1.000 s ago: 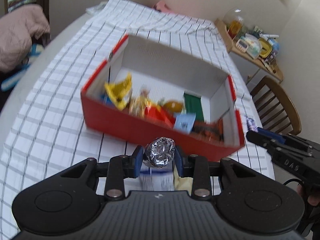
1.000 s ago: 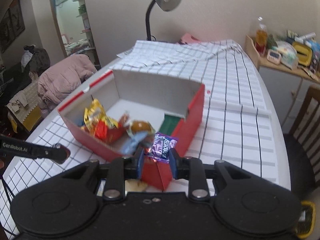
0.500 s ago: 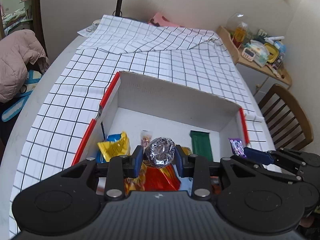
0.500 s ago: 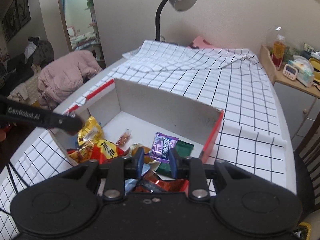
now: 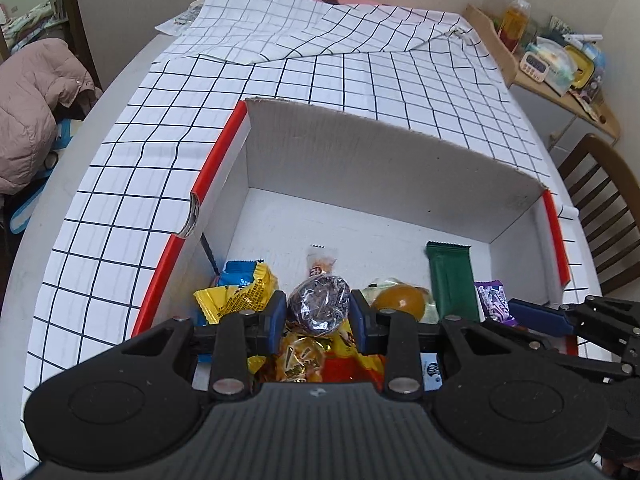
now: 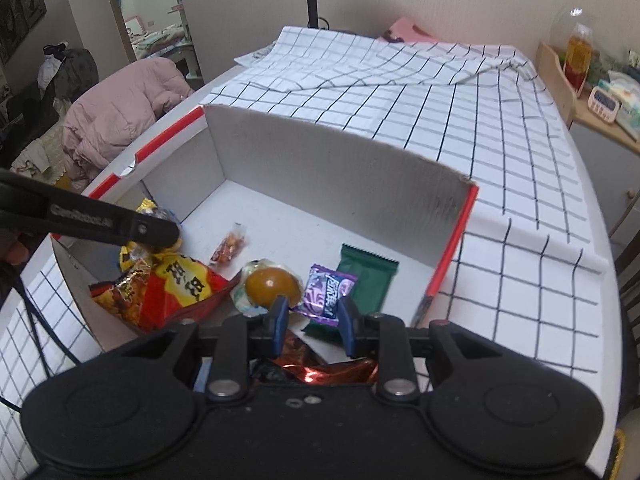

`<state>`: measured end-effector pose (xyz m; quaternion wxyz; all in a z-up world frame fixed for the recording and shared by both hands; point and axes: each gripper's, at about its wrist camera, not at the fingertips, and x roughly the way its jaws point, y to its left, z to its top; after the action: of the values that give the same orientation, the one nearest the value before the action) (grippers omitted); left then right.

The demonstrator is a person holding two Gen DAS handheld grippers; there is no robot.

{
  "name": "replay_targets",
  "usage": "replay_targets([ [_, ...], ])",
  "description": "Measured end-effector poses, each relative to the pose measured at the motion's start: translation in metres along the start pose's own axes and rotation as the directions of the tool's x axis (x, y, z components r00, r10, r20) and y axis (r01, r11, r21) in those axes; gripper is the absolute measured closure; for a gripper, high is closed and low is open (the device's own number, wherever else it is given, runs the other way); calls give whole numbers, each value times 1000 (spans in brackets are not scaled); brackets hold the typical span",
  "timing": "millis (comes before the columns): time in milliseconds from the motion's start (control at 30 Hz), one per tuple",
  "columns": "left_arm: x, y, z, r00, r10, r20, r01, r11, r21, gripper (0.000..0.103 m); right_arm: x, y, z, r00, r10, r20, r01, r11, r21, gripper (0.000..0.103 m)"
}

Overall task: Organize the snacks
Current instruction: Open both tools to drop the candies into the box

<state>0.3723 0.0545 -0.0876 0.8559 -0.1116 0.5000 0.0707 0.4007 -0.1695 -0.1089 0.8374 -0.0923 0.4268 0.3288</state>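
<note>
Both grippers hang over the near end of the red box [image 5: 208, 184]. The left gripper [image 5: 319, 314] has its jaws clamped on a foil-wrapped ball [image 5: 319, 311]; the right gripper [image 6: 313, 313] pinches a purple packet [image 6: 326, 294], free floor lying just beyond.

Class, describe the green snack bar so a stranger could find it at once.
Find the red cardboard box on the checked tablecloth. On its white floor near the right wall lies the green snack bar, flat. It is the only plain dark green wrapper, with zigzag ends.
</note>
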Motion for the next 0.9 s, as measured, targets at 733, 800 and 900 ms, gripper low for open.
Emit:
replay_targets([
  [733, -44, -2, -15, 997, -22, 73, 23, 1000, -8, 51, -35, 6, -3, 998, 43, 56, -42, 999, -33, 75],
  [800, -53, -3, -18, 996, -29, 85, 30, 999, -14, 51, -44, 7, -4, 996, 55, 69, -53, 998, -36, 75],
  [900, -65, -5, -24, 994, -32, 107, 33, 999, -11, 50, -56, 8, -7, 994, 63, 88, -59, 997, -47, 75],
])
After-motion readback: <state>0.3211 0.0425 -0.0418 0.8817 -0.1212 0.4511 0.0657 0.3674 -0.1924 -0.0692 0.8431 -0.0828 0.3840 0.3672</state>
